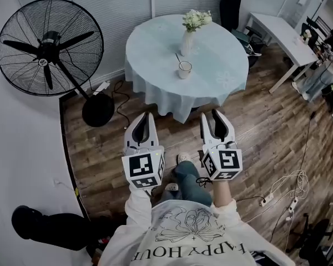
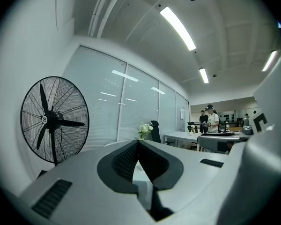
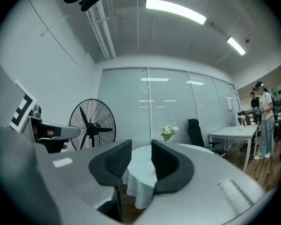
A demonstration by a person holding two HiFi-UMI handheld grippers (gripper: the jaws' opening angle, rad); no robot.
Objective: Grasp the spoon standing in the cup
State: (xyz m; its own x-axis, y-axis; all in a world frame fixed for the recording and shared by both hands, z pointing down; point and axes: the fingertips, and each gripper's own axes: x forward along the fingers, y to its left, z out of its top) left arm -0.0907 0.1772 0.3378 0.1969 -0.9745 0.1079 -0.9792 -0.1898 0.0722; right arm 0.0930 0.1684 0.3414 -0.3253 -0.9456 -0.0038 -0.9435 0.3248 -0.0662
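The cup (image 1: pixel 185 70) sits near the middle of the round counter (image 1: pixel 155 49), just in front of the vase (image 1: pixel 187 42), and the spoon (image 1: pixel 179 60) stands in it with its handle leaning up and to the left. That lean matters, since the handle is the only part clear of the rim to pinch.

You are standing well back from the counter, with both tools held out level over the floor. The right tongs (image 1: pixel 211 114) are parted and hold nothing. In the right gripper view only the cloth-covered counter (image 3: pixel 143 165) shows through the gap. They look readied for the grab, lined up roughly toward the counter's centre.

The left tongs (image 1: pixel 145 115) have their tips closed together and are empty. They seem to be kept alongside as the idle tool, pointing more toward the fan (image 1: pixel 50 47) side.

The task looks barely begun — the whole approach remains. Bring the right tongs in above the rim so they straddle the handle without knocking the vase.
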